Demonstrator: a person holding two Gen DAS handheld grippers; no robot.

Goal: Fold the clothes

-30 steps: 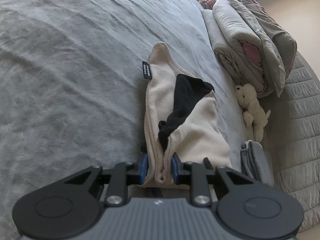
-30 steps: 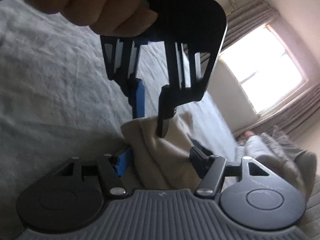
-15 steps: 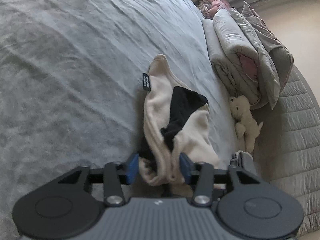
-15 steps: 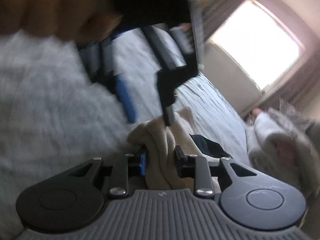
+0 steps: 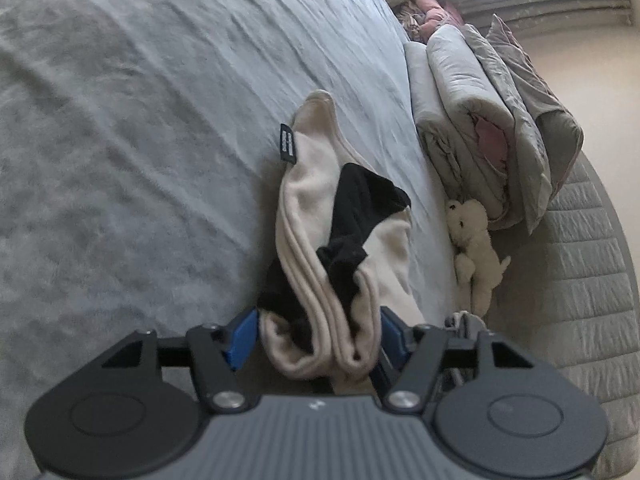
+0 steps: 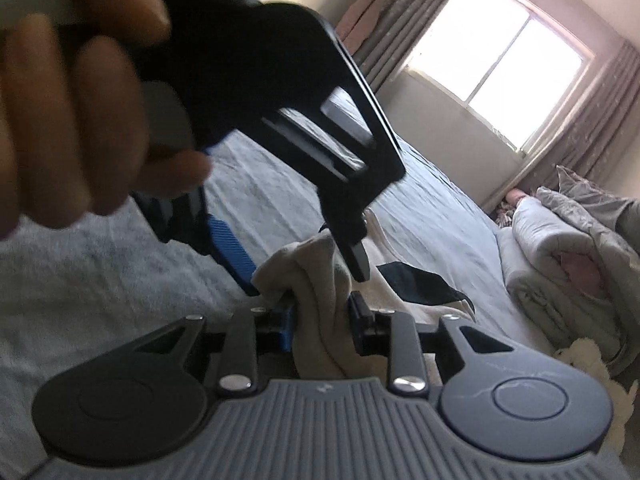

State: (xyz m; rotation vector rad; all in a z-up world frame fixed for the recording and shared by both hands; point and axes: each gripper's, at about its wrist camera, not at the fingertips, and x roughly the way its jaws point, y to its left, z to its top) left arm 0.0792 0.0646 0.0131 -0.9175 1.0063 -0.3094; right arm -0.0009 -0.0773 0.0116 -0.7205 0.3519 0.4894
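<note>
- Since a second earlier, my left gripper [image 5: 316, 340] had let go: its jaws had just been opening, and they now stood apart on either side of the garment's [image 5: 320, 240] near end without pressing it.
- Over that same second my right gripper [image 6: 320, 316] had been closing, and it now pinched a bunched fold of the cream cloth between its blue pad [image 6: 286, 330] and the black one.
- From the right wrist I saw the left tool close above, a hand [image 6: 76, 120] round its grip, its fingertips just over the same fold.
- I found the garment, cream with a black part [image 5: 360, 216] and a black tag [image 5: 287, 145], lying folded in a long strip on the grey bed [image 5: 140, 140], running away from both grippers.
- Left of the strip the bed lay open and wide, giving me free room; the cover was only lightly creased.
- To the right, room was tighter: a white toy [image 5: 476, 248] lay near the strip, rolled duvets [image 5: 480, 120] were stacked beyond it, and a quilted edge [image 5: 580, 280] curved past them.
- A small grey folded piece [image 5: 466, 320] lay just beside my left gripper's right finger.
- Far off I saw a bright window [image 6: 500, 52] with curtains; no containers came into my view.
</note>
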